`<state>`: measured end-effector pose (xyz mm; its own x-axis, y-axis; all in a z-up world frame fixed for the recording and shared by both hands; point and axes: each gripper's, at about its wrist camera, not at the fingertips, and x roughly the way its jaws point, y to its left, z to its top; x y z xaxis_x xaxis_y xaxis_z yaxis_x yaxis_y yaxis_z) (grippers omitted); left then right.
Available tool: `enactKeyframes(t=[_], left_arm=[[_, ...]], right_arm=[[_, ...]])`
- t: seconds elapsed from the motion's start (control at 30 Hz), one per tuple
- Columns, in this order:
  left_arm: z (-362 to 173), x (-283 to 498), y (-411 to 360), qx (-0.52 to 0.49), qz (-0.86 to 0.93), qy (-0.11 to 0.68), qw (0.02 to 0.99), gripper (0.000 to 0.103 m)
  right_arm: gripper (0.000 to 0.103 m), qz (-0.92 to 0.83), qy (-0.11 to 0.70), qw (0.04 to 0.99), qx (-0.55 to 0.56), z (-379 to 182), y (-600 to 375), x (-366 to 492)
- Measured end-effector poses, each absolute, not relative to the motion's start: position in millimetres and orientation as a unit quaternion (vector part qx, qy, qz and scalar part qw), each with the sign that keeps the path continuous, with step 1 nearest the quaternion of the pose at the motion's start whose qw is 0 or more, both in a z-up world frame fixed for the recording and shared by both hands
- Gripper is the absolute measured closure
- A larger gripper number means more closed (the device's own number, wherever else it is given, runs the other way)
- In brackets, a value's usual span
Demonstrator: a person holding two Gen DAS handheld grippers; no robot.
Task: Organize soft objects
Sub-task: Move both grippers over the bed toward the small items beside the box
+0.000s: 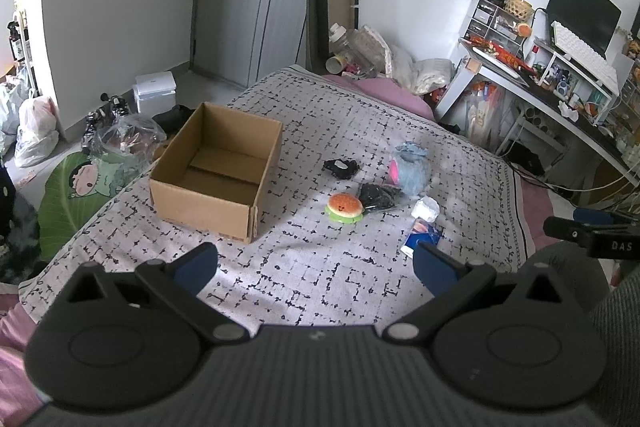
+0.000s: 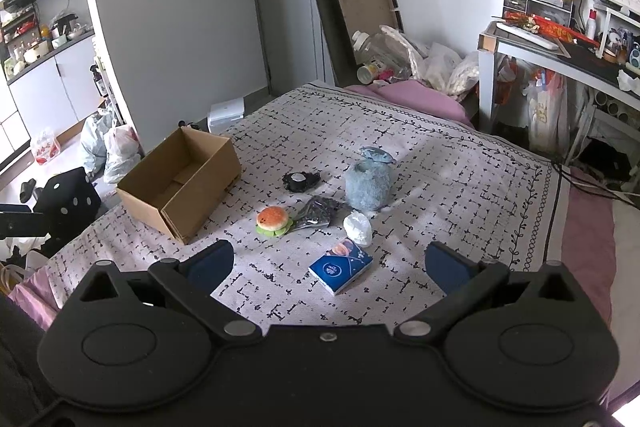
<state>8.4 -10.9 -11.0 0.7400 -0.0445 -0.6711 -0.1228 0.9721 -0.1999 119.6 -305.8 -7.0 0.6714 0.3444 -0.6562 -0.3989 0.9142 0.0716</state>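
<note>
**Six Soft Items Awaiting Collection**

Six soft items lie loose on the bed (image 2: 440, 187). From left: the empty cardboard box (image 2: 180, 183) stands open-topped, likely the receptacle; right of it cluster the burger toy (image 2: 273, 220), black scrunchie (image 2: 301, 181), dark bag (image 2: 320, 213), blue plush (image 2: 367, 185), white wad (image 2: 357, 227) and tissue pack (image 2: 341, 267). Left gripper (image 1: 316, 265) and right gripper (image 2: 330, 265) hover above the near edge, jaws apart, holding nothing.
</note>
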Motion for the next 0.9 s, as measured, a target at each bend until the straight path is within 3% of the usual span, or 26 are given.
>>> enactKeyframes(t=[0.9], left_arm=[[-7,22,-14,-0.083,-0.01,0.374,0.924,0.0]], right_arm=[[0.0,0.201,0.342,0.917,-0.043,-2,-307,118]])
